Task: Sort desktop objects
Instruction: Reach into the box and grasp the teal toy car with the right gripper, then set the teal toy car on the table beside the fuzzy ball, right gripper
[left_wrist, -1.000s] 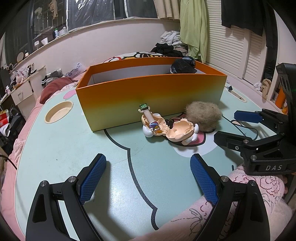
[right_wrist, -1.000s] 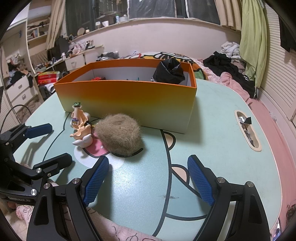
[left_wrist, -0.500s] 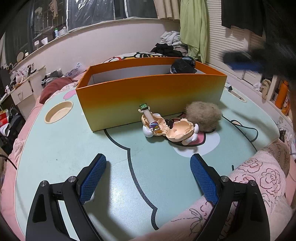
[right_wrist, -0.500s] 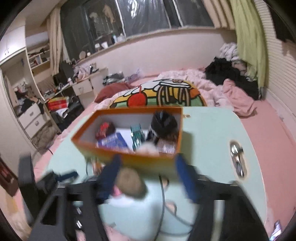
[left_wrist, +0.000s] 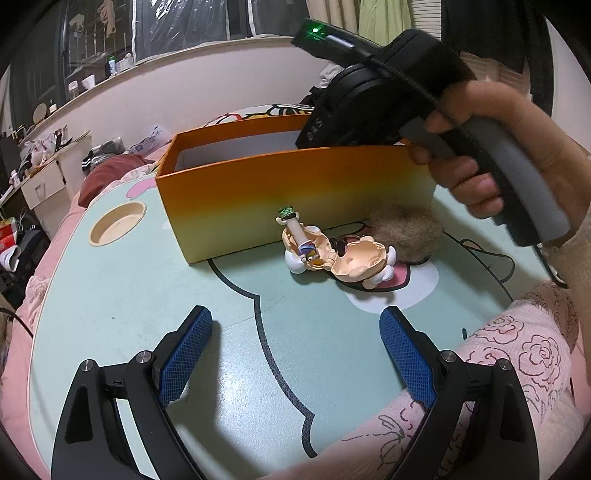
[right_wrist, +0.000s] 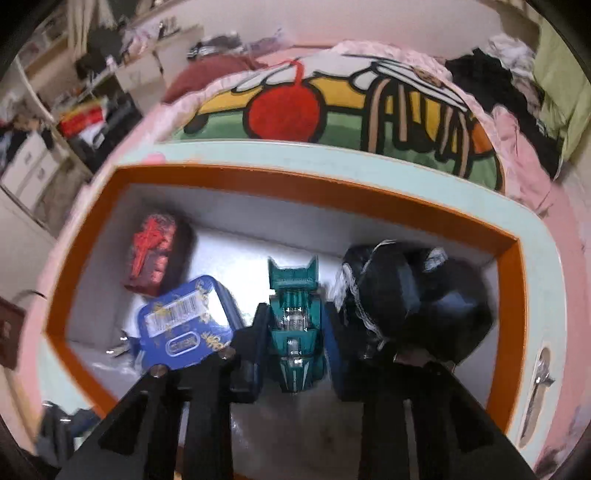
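Two claws split the work: our right claw (right_wrist: 295, 363), reaching down into the orange box (right_wrist: 369, 201), seems pinched on the teal toy car (right_wrist: 295, 332), while our left claw (left_wrist: 295, 354) waits spread above the worktop (left_wrist: 129, 288).

Left tool (left_wrist: 295, 350) spread wide, right tool (right_wrist: 293, 354) clamped

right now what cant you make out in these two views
- Left wrist view: the right claw and the hand holding it cover the far right of the orange cardboard box; its contents are hidden behind the near wall.
- Left wrist view: the fuzzy brown ball is partly hidden by that hand.
- Right wrist view: motion blur; whether the right claw pinches the teal toy car is unclear.
- The blue tin's label is unreadable.
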